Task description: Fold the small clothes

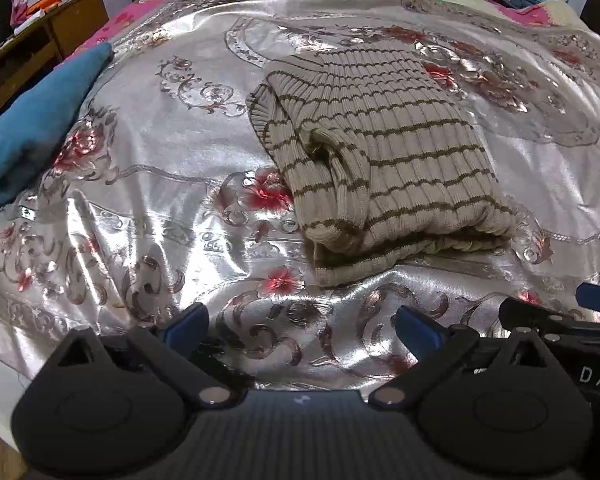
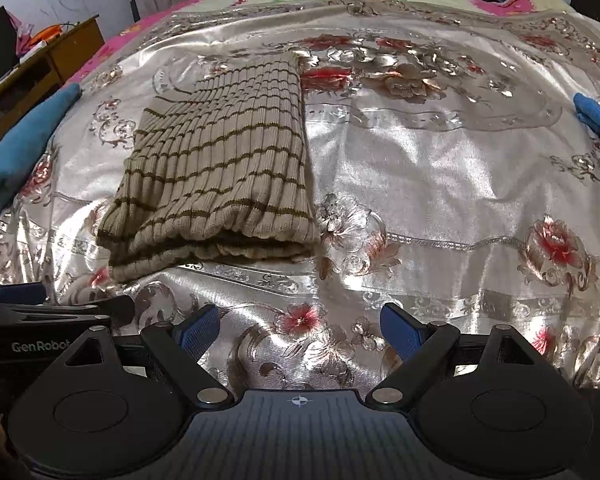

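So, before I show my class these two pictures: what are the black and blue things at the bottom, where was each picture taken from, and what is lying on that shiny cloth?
There is no robot here. A person holds a two-finger gripper in each hand, and each gripper carries a wide-angle camera looking forward along its fingers. One picture comes from the left gripper, the other from the right gripper; the blue-tipped black parts are their fingers. Both are open and hold nothing. Ahead lies a beige striped ribbed sweater, folded into a neat stack on a shiny flowered bedspread. A blue cloth lies at the left edge, and another blue item at the right. A wooden desk stands beyond on the left.
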`<act>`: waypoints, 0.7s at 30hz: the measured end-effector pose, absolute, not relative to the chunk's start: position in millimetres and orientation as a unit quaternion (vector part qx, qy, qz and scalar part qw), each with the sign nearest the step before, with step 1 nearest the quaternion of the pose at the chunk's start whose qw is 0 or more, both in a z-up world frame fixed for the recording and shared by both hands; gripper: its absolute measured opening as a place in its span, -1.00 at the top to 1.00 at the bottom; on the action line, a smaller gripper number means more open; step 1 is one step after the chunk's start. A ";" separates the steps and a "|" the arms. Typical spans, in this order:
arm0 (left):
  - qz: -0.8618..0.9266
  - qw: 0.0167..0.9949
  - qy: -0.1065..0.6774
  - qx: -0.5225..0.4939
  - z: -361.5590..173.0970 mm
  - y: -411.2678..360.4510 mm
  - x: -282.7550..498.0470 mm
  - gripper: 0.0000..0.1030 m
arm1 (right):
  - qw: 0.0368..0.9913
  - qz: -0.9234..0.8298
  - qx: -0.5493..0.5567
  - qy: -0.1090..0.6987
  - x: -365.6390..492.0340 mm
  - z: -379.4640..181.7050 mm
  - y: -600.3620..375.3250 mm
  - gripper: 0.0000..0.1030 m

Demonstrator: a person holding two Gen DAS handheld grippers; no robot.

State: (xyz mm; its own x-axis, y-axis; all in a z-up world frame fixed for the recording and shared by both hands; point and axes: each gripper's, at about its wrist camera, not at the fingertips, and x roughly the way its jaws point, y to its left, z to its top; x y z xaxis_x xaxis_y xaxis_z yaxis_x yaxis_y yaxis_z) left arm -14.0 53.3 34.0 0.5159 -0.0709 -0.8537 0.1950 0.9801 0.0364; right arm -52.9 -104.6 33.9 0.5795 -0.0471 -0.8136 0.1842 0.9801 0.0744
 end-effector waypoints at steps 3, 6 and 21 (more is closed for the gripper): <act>-0.077 0.868 0.486 0.062 34.2 52.6 -14.7 -1.00 | 0.886 -0.064 0.074 0.453 -53.1 34.2 -104.0 -0.73; -0.076 0.869 0.485 0.061 35.3 53.4 -15.0 -1.00 | 0.884 -0.064 0.076 0.456 -52.7 33.4 -104.8 -0.73; -0.072 0.864 0.495 0.056 33.2 54.7 -12.9 -1.00 | 0.884 -0.060 0.084 0.457 -52.2 32.5 -105.3 -0.73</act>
State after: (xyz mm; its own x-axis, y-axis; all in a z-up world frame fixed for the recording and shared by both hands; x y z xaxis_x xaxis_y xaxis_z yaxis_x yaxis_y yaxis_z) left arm -12.9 54.7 33.2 0.4999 -0.0691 -0.8633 0.1805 0.9832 0.0258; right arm -52.2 -105.3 32.5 0.5754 -0.0302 -0.8173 0.1835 0.9786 0.0931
